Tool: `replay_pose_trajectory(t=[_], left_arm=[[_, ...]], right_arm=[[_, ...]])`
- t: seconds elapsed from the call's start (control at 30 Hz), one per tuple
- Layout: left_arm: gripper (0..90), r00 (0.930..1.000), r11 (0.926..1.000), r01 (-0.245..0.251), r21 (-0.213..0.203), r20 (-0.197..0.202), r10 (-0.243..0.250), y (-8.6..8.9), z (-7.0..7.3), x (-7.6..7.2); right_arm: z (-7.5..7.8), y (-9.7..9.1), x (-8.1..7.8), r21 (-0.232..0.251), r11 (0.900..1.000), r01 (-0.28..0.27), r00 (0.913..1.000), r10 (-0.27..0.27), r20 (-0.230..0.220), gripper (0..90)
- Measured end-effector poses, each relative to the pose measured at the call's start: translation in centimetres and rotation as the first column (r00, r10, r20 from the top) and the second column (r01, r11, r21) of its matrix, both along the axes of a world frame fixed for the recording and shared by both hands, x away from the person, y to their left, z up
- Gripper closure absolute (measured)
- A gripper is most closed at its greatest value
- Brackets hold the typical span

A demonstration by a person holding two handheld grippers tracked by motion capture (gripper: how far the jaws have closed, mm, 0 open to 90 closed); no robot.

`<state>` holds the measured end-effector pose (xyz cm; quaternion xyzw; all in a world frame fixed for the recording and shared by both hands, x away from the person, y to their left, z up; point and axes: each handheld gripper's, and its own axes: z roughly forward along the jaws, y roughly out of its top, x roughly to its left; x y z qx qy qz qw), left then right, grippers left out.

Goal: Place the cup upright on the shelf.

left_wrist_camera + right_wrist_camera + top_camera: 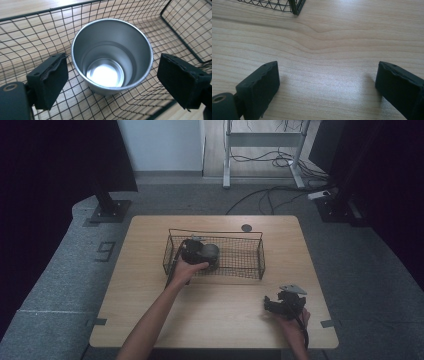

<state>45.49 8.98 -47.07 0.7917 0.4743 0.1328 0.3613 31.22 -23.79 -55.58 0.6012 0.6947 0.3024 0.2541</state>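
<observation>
A silver metal cup [112,56] lies on its side inside the black wire basket [240,265], its open mouth facing the left gripper's camera. In the high view the cup [210,251] sits in the basket's left part. My left gripper [112,80] is open, its jaws standing on either side of the cup without touching it; from above the left gripper [192,251] reaches into the basket. My right gripper [327,82] is open over bare wood with nothing between its jaws, and it rests near the table's front right as the right gripper [272,304].
The wooden table [150,320] has a small dark round disc [246,227] near its back edge. A corner of the basket [295,7] shows in the right gripper view. Dark curtains, stand bases and floor cables surround the table.
</observation>
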Motion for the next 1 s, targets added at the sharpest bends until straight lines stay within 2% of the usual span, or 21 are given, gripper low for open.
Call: replay_pose_trajectory(t=[0.2, 0.47, 0.7, 1.0], left_arm=[[10.6, 0.9996, 0.9993, 0.016, -0.034, 0.023, -0.015, 1.3, 0.7, -1.4], [10.7, 0.9975, 0.9952, 0.042, -0.088, 0.060, -0.037, 3.8, 1.5, -4.0], [10.8, 0.9952, 0.9919, 0.061, -0.111, 0.083, -0.052, 5.6, 1.2, -6.3], [11.0, 0.9928, 0.9920, 0.084, -0.095, 0.093, -0.075, 7.4, -0.4, -9.4]], right_arm=[[0.0, 0.0, 0.0, 0.000, 1.0000, 0.000, 1.0000, 0.000, 0.000, 5.3], [0.0, 0.0, 0.0, 0.001, 1.0000, 0.001, 1.0000, -0.001, 0.000, 5.3], [0.0, 0.0, 0.0, 0.001, 1.0000, 0.002, 1.0000, -0.002, -0.001, 5.3], [0.0, 0.0, 0.0, 0.001, 1.0000, 0.001, 1.0000, -0.001, -0.001, 5.2]])
